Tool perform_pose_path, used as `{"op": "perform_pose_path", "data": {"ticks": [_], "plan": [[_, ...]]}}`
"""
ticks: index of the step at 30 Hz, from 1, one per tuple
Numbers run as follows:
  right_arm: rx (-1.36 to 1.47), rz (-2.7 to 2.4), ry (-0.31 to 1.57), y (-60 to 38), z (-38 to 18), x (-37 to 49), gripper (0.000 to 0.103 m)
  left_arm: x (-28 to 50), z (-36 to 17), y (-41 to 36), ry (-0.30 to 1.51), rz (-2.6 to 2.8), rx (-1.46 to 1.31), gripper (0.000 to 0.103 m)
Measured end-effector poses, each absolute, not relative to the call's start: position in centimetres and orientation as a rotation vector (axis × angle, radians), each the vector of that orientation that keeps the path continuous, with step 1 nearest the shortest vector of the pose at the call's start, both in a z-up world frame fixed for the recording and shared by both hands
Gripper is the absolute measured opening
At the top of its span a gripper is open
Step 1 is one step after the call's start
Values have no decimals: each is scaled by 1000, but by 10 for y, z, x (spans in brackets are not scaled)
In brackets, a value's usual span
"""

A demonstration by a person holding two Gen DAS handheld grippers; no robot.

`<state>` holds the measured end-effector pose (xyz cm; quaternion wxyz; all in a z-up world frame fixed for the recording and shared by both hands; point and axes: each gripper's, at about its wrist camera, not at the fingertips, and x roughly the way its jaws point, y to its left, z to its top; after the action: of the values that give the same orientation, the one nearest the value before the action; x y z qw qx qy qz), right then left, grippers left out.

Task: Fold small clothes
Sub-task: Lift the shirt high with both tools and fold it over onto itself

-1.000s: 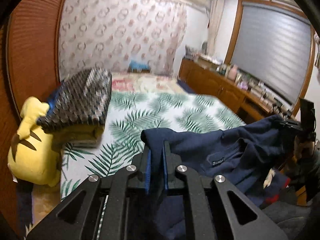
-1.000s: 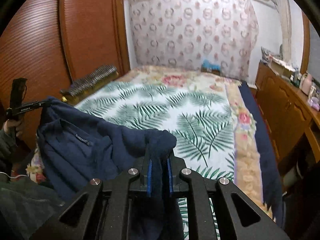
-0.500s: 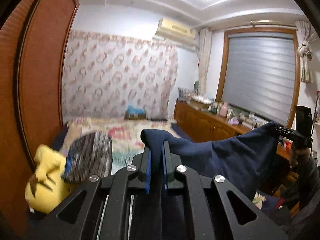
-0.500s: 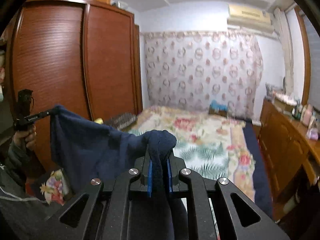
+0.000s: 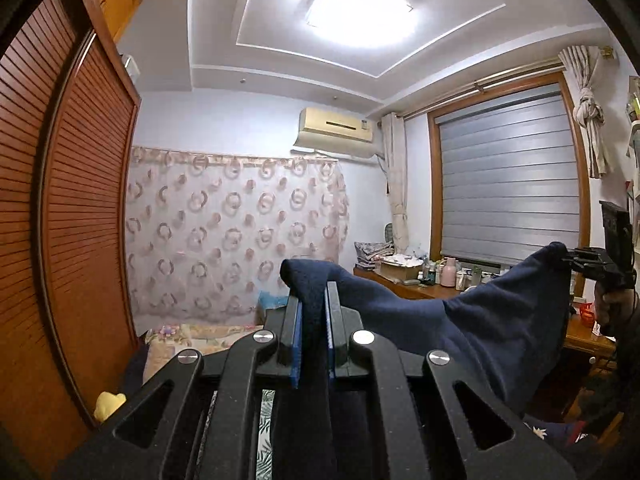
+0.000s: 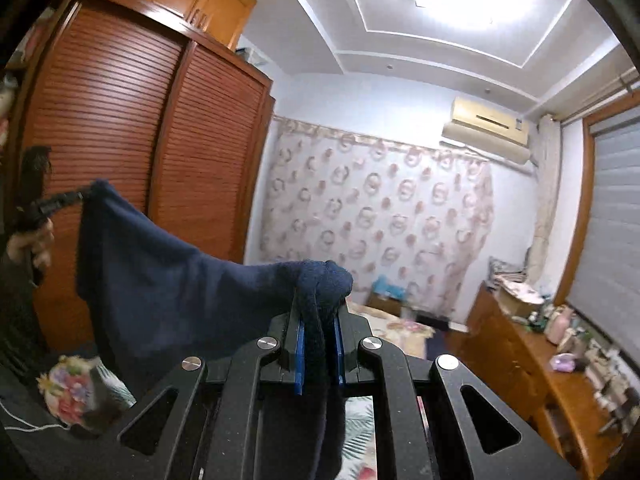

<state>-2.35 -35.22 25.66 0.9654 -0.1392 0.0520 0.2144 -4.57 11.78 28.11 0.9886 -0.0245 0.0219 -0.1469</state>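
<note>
A dark navy garment hangs stretched in the air between my two grippers. My left gripper is shut on one bunched corner of it. In the left wrist view, the right gripper pinches the far corner at the right edge. In the right wrist view, my right gripper is shut on a bunched corner of the garment, and the left gripper holds the other corner at far left. The cloth hangs down below both grippers.
The bed with floral and palm-leaf covers lies low beneath the grippers. A brown louvred wardrobe stands at left. A wooden dresser with clutter runs along the right wall under the window blind. A yellow plush toy peeks at lower left.
Both grippers have risen and tilted upward with the navy garment. The bed has dropped almost out of view and the ceiling now fills the top. The garment is spread taut between them.
</note>
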Motion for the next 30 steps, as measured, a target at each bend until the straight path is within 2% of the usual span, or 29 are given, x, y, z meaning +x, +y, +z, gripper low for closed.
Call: {"op": "perform_pose_path", "data": {"ticks": [3,7,17,20,26,30], "plan": [[-309,396,138,-341,246,-24,11,-22,273,110,76,-286,-33,10],[-305,367,213,-319,236,18,11,28,246,96,164,-270,-11,10],[-246,358,445,-305,154,164,11,182,114,66,435,-212,25,10],[-235,347,509,-298,151,205,11,213,84,61,502,-202,22,10],[-220,335,577,-296,162,264,11,256,54,56,579,-177,25,10],[-203,337,616,-300,149,288,11,279,35,53,617,-171,23,10]]}}
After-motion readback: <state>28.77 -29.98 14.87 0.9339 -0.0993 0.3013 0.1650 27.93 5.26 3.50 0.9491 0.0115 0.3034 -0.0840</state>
